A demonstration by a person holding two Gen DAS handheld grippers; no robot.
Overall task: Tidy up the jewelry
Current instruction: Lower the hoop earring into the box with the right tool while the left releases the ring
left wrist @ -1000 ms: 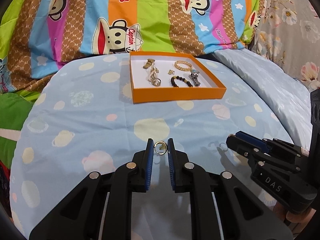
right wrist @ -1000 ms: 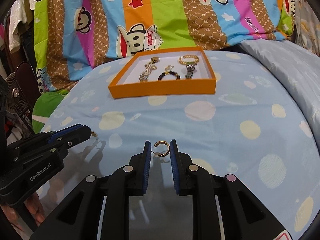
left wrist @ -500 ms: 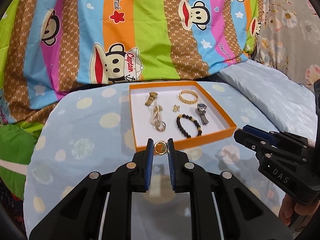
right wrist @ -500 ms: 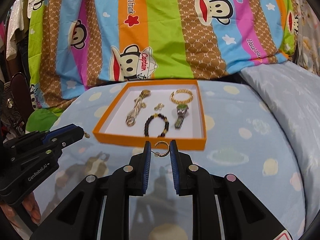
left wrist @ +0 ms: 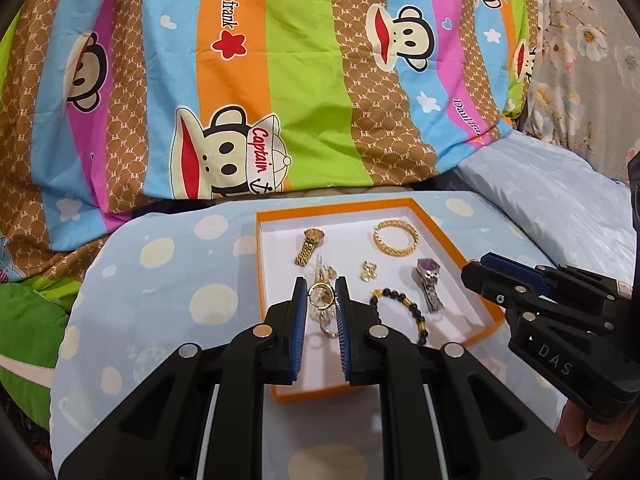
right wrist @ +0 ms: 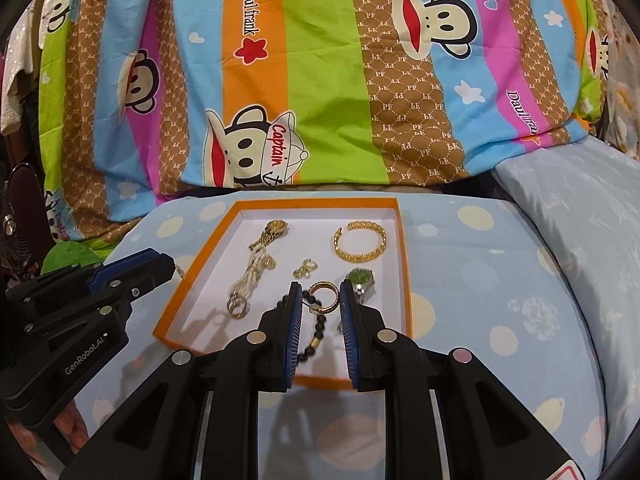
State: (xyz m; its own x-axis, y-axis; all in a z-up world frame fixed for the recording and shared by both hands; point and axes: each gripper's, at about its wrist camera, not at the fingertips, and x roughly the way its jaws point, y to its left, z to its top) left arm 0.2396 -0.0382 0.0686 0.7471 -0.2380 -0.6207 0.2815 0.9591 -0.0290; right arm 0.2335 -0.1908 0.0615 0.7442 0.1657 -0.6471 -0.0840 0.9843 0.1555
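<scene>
Bedroom in a home: showing a bed [left wrist: 168, 280] dressed in pale blue sheeting with cream dots, a striped cartoon-monkey quilt [left wrist: 304, 80] heaped behind, a floral fabric [left wrist: 580, 60] at the right edge, hanging clothes [right wrist: 20, 60] at far left, and an orange jewelry tray [right wrist: 404, 280] lying on the bedding.

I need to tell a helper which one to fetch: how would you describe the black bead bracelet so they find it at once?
Look at the orange tray on the blue spotted bedcover. The black bead bracelet lies near its front edge, between the pale chain and the silver watch. It is the only dark piece; everything else is gold or silver.
</scene>
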